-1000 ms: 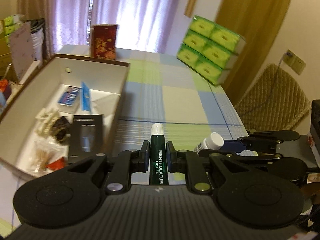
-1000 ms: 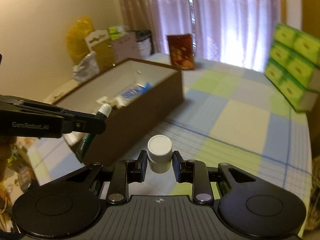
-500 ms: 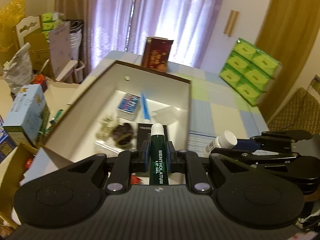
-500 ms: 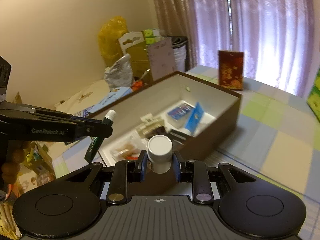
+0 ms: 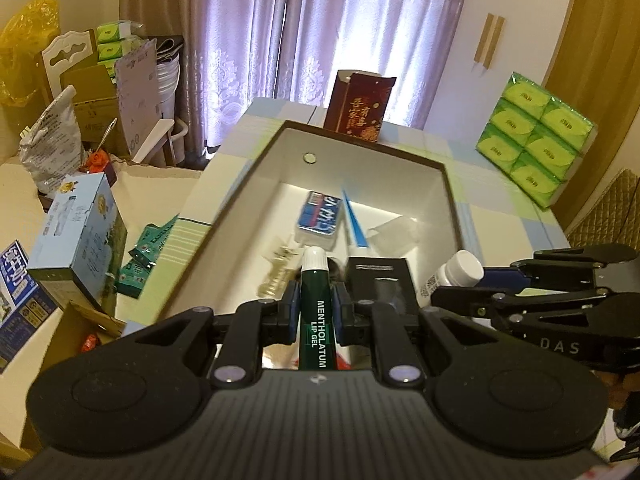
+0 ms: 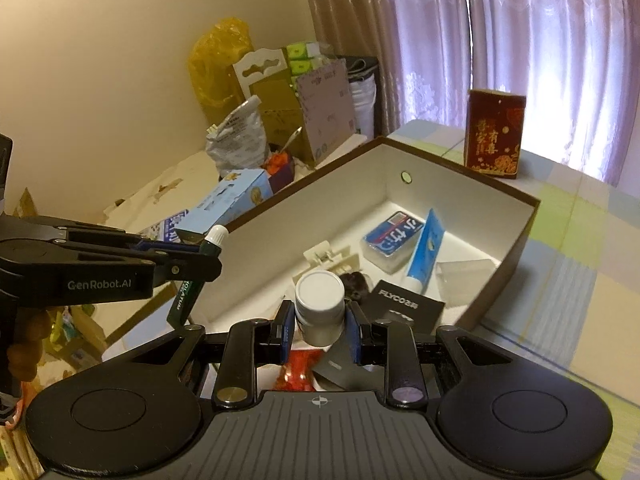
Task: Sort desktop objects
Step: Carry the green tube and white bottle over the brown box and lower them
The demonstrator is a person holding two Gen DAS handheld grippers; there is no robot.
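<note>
1. Checked tablecloth (image 5: 504,208), in pale green, blue and cream: it bears a stack of green tissue packs (image 5: 536,148) at the far right and a red printed carton (image 5: 358,110) standing at the far end, behind the box.
2. Open rectangular cardboard box (image 5: 450,196), brown outside and white inside: the sorting target. It holds a blue-labelled clear case (image 5: 320,216), a light blue tube (image 6: 426,258), a flat black packet (image 6: 408,308) and smaller items too blurred to name.
3. Left gripper (image 5: 316,314): its jaws are closed narrowly on a dark green lip-gel tube with a white cap (image 5: 316,320). The tube's long axis runs forward along the fingers, cap leading. In the right wrist view the tube (image 6: 196,280) appears to hang near the box's near-left rim; whether the cap is fully inside the wall line cannot be told.
4. Right gripper (image 6: 320,330): its jaws are set wider, clamping a small white plastic bottle with a white screw cap (image 6: 320,306). The bottle's axis also points forward, cap towards the box interior, and it hangs above the near end, over the black packet.
5. Governing relation (a judgement): both objects sit above or at the near end of the box, with open floor lying ahead and below. The right gripper seems further over the interior, so its bottle looks readier for release.
</note>
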